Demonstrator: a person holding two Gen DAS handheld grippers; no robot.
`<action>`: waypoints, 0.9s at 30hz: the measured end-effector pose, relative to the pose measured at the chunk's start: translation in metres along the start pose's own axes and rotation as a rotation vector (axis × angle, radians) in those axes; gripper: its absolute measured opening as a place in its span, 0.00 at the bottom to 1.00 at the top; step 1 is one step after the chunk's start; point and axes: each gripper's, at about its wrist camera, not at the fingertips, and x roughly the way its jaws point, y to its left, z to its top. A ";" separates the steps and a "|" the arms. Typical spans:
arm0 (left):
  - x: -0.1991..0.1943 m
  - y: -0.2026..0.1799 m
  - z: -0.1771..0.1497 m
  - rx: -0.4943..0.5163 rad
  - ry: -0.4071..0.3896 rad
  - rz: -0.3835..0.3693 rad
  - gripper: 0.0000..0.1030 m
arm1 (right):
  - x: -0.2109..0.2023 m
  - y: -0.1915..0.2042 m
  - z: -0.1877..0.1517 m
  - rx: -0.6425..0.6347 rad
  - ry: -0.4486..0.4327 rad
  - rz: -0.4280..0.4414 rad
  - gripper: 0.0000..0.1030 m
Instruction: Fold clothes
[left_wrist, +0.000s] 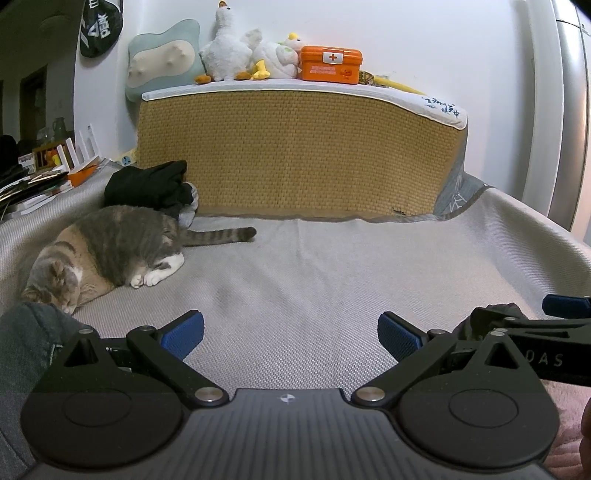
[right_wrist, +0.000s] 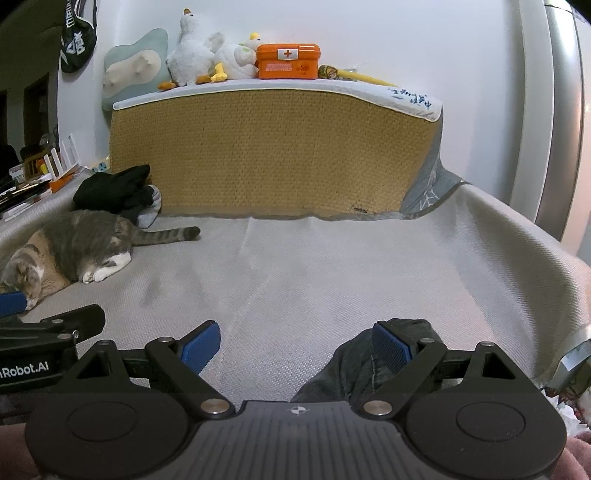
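My left gripper (left_wrist: 290, 338) is open low over the grey bed cover (left_wrist: 332, 266), nothing between its blue pads. My right gripper (right_wrist: 295, 347) is open too. A dark grey denim garment (right_wrist: 354, 365) is bunched beneath its right finger (right_wrist: 391, 349), at the near edge. Another piece of dark denim (left_wrist: 26, 339) shows at the lower left of the left wrist view. A pile of black clothes (left_wrist: 147, 184) lies at the back left, also seen as black clothes (right_wrist: 112, 190) in the right wrist view. Each gripper appears in the other's view: right gripper (left_wrist: 528, 325), left gripper (right_wrist: 44, 332).
A cat (left_wrist: 107, 251) sleeps on the cover at the left, close to the left gripper; cat (right_wrist: 66, 247). A woven mattress (left_wrist: 295, 147) stands upright at the back with plush ducks (left_wrist: 229, 48) and an orange first-aid box (left_wrist: 330, 62) on top. Clutter fills the far left.
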 end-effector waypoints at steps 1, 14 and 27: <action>0.000 0.000 0.000 0.000 0.000 0.000 1.00 | 0.000 0.000 0.000 0.000 -0.001 0.001 0.89; 0.000 0.001 0.000 0.002 0.007 0.004 1.00 | -0.001 0.004 0.000 -0.005 0.000 0.011 0.89; -0.001 -0.002 -0.003 0.012 0.014 0.008 1.00 | 0.002 0.005 -0.002 0.006 0.008 0.029 0.89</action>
